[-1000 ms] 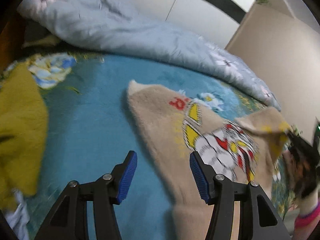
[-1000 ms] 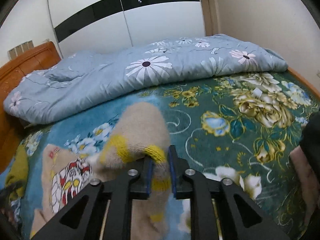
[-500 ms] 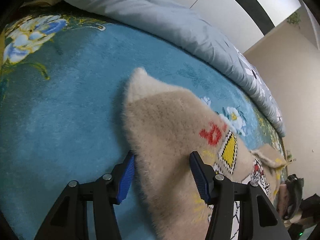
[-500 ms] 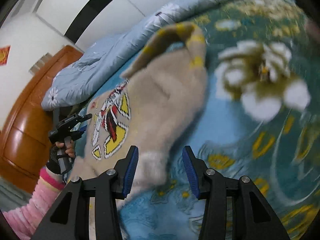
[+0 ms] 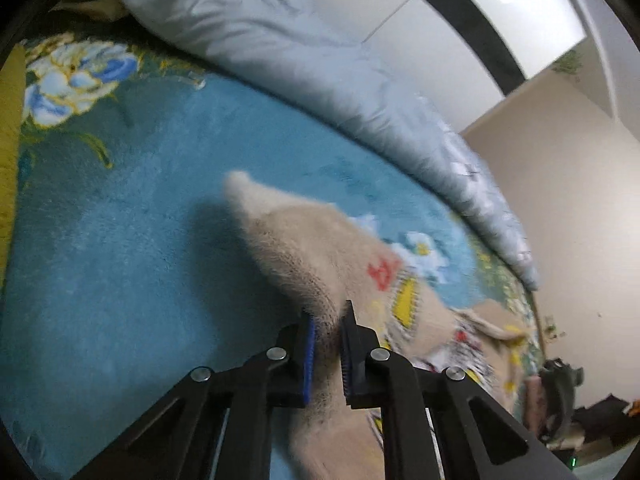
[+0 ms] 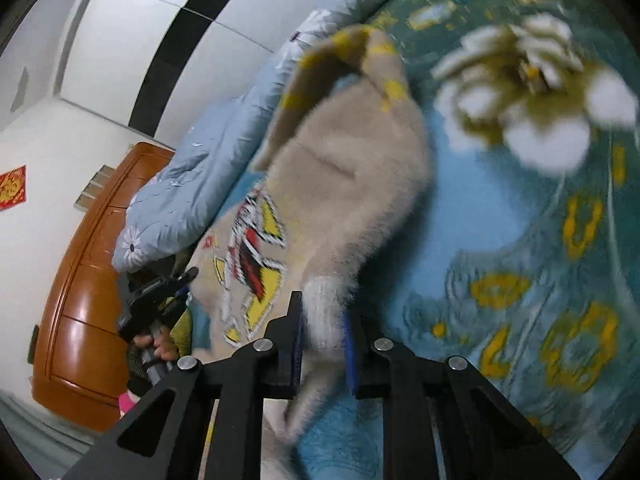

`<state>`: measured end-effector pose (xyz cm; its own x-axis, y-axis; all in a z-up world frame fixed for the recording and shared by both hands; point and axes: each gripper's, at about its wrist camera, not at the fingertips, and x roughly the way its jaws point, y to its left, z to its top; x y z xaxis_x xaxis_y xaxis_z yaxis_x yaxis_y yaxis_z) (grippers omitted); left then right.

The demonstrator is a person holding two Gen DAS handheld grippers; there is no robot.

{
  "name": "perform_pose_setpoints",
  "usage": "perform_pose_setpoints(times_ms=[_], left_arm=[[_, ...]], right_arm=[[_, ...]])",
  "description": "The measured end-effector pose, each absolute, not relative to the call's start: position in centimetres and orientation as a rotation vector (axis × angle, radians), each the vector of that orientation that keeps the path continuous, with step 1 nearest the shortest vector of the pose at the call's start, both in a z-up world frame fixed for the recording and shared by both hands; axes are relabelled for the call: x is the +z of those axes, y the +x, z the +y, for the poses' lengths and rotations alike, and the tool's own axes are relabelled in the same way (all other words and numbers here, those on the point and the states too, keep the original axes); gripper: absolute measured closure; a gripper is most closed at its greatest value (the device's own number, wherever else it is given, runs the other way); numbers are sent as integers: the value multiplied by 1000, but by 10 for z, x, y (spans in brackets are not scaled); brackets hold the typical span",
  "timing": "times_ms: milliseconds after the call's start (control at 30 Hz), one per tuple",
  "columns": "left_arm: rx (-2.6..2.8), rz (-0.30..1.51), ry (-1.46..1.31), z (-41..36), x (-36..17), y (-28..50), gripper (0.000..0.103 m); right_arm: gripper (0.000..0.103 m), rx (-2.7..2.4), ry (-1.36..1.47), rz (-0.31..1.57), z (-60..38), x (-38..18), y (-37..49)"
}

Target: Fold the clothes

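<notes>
Right wrist view only: wooden headboard (image 6: 80, 320) (both grippers' fingers (image 5: 309, 356) (image 6: 297, 356) clamped on the beige sweater (image 5: 320, 264) (image 6: 348, 184)).

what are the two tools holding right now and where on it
Both grip the beige sweater: left tool pinches its edge, right tool its whitish hem corner.

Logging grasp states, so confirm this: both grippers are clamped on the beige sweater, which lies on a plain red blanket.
Wrong on the blanket. Both the left gripper and the right gripper are shut on the beige sweater, but both wrist views show it lying on a blue floral blanket, not a plain red one.
</notes>
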<state>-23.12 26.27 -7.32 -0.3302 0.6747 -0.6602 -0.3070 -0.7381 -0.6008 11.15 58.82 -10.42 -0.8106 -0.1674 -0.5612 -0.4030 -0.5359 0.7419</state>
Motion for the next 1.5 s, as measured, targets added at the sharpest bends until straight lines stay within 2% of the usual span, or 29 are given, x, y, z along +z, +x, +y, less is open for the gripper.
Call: perform_pose_setpoints(times_ms=[133, 333, 467, 600, 767, 933, 1000, 1100, 1167, 1233, 1300, 1500], left_arm=[[1997, -468, -1214, 260, -46, -186, 92], [1814, -379, -1173, 283, -45, -98, 92], [1836, -294, -1180, 302, -60, -74, 92], [1821, -322, -1254, 296, -65, -78, 92], [1788, -247, -1241, 287, -59, -68, 77], [1836, -252, -1170, 259, -44, -66, 56], [1886, -267, -1152, 250, -38, -76, 51], [1946, -275, -1149, 251, -34, -95, 48], [1994, -260, -1147, 257, -34, -109, 39], [2037, -258, -1155, 262, -36, -122, 39], [2050, -308, -1200, 261, -45, -131, 39], [2040, -354, -1216, 237, -54, -118, 39]], right_arm=[[87, 2546, -875, 1221, 628, -57, 97], [87, 2522, -922, 812, 703, 8, 49], [87, 2460, -994, 734, 735, 5, 29], [86, 2422, -1034, 712, 730, -15, 22], [78, 2421, -995, 767, 728, -13, 48], [68, 2416, -985, 688, 697, -16, 103], [64, 2439, -971, 686, 675, -17, 130], [63, 2516, -946, 803, 634, -24, 164], [63, 2589, -937, 912, 596, -29, 175], [61, 2648, -916, 1043, 562, -35, 178], [45, 2682, -916, 1179, 536, -47, 166], [45, 2481, -1012, 1443, 489, -99, 126]])
